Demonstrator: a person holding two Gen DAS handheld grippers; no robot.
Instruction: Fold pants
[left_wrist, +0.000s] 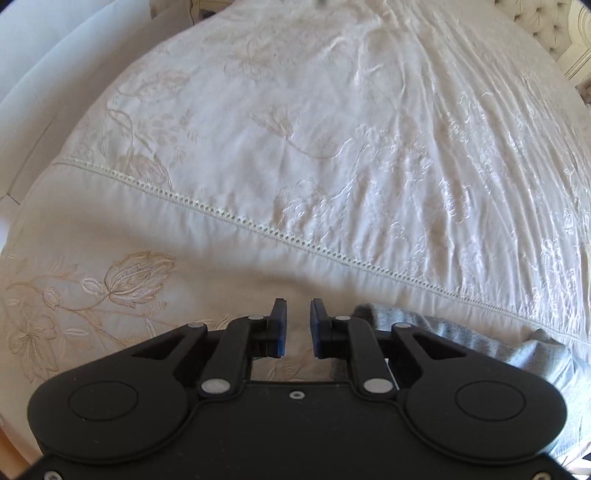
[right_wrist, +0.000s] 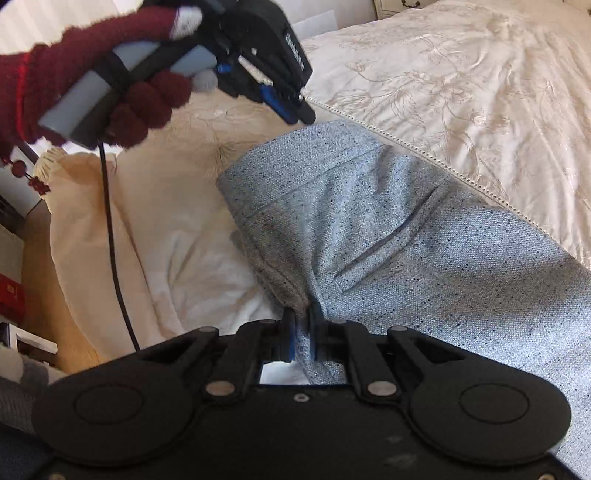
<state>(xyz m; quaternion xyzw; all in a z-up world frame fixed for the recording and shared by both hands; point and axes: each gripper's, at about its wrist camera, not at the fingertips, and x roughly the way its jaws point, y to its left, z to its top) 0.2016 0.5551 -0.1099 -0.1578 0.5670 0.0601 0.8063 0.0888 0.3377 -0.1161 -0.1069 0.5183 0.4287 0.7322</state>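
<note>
Light blue speckled pants (right_wrist: 388, 236) lie on the bed, waistband toward the left in the right wrist view. My right gripper (right_wrist: 301, 325) is shut on a pinched fold of their near edge, with cloth bunched between the blue pads. A hand in a dark red glove holds my left gripper (right_wrist: 295, 110) above the waistband's far corner, not touching the cloth. In the left wrist view my left gripper (left_wrist: 298, 314) stands open by a narrow gap with nothing between its fingers, over the bedspread. A strip of the pants (left_wrist: 480, 343) shows at its lower right.
A cream embroidered bedspread (left_wrist: 295, 147) with a lace seam (left_wrist: 258, 225) covers the bed. A pale pillow or duvet fold (right_wrist: 155, 229) hangs at the bed's left edge. A black cable (right_wrist: 114, 240) dangles from the left gripper. Furniture and a red box (right_wrist: 11, 291) stand at far left.
</note>
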